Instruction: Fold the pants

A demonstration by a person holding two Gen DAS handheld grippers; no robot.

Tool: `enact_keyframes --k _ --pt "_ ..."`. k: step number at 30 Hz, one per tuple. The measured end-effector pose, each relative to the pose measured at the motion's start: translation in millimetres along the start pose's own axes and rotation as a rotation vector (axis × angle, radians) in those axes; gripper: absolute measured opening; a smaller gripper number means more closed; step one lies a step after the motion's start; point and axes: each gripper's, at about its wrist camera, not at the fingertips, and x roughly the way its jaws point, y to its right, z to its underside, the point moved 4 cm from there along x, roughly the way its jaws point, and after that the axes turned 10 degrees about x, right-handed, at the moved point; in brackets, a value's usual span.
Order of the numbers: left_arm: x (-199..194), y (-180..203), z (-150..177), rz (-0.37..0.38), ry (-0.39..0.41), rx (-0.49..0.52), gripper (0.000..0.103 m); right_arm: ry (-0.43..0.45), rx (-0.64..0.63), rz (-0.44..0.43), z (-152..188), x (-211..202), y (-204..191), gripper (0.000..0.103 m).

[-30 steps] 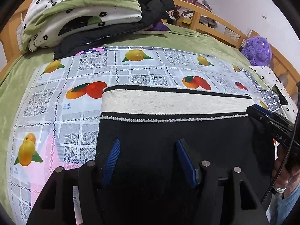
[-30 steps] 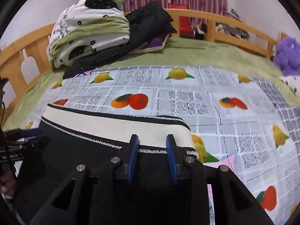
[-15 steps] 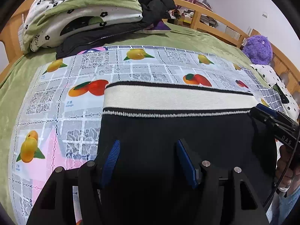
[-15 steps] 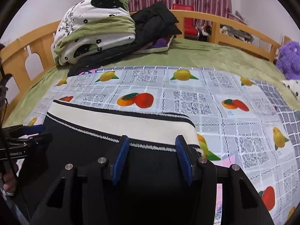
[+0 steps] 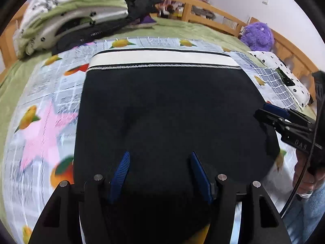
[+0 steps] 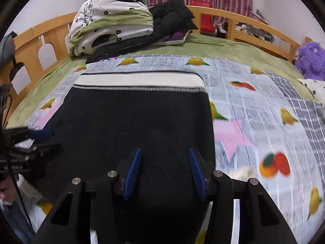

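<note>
- While both tongs hover over the pants (image 5: pixel 166 109), neither grips: the left gripper (image 5: pixel 159 162) stands released, black cloth showing between its blue pads, none pinched.
- Right gripper (image 6: pixel 164 158) has just been opening; it is also released, with cloth under the gap and not clamped.
- Pants lie flat on the fruit-print sheet (image 5: pixel 44 122), stretching ahead of both tongs; the white waistband (image 5: pixel 162 58) is at the far end, well beyond the fingertips.
- Near hem sits under and behind the jaws in both wrist views; its exact edge is hidden.
- Judged step: between folds, tongs repositioning for the next pinch.
- Risk: closing on the top layer only would leave the lower layers behind and skew the fold.
- Risk: black-on-black cloth hides the edges, so a pinch could land off the hem.
- Risk: jaws digging low could snag the sheet with the cloth.
- Risk: uneven lift between the two tongs would drag the waistband off square.
</note>
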Motion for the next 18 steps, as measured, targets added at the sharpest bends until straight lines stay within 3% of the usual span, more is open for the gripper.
enact_keyframes --k 3,11,15,18 --pt "-14 10 13 -0.056 0.017 0.053 0.059 -0.021 0.041 -0.001 21 -10 3 0.051" --pt "-39 -10 43 -0.147 0.007 0.041 0.063 -0.040 0.100 0.068 52 -20 23 0.050" --pt "-57 -23 50 -0.158 0.018 -0.029 0.063 -0.060 0.155 0.071 58 -29 35 0.050" --pt "-56 -31 56 -0.162 0.015 -0.082 0.063 0.012 0.176 0.067 54 -43 37 0.050"
